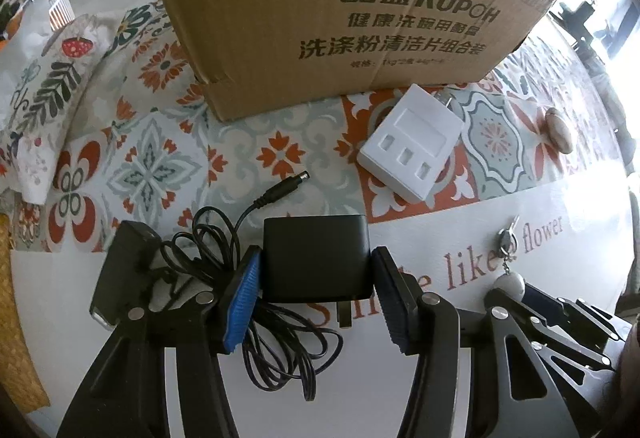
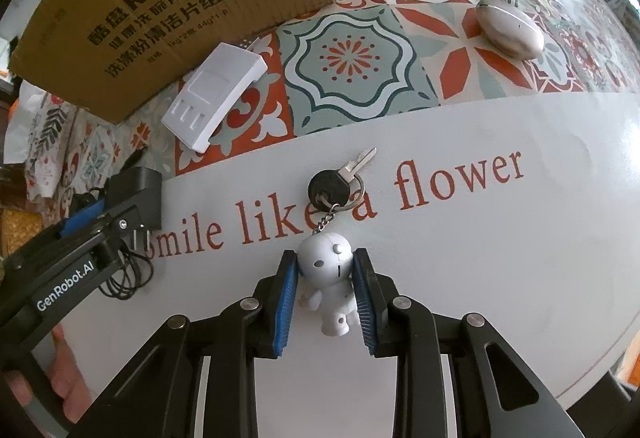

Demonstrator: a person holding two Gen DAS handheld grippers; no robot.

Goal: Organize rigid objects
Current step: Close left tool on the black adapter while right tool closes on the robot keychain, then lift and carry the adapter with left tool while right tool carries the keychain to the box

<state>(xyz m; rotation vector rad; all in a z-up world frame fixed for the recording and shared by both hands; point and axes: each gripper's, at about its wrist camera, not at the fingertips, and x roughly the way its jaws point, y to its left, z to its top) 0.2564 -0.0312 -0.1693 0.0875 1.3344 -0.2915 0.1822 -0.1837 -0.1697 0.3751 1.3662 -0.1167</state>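
My left gripper [image 1: 316,270] is shut on a black power adapter [image 1: 316,258], its blue pads pressing both sides; the adapter's coiled black cable [image 1: 276,342] trails beneath and left. My right gripper [image 2: 326,294] is shut on a white figurine keychain [image 2: 330,278] with a black-headed key [image 2: 340,180] lying ahead on the table. A white USB charger block [image 1: 412,142] lies by the cardboard box [image 1: 340,6]; it also shows in the right wrist view [image 2: 216,94]. The left gripper with the adapter shows at the left of the right wrist view [image 2: 120,214].
A smooth oval stone [image 2: 510,26] lies on the patterned tile mat [image 2: 352,70]. The white tabletop [image 2: 480,258] carries red lettering. A floral cloth [image 1: 48,90] is bunched at far left. A woven mat [image 1: 16,318] sits at the left edge.
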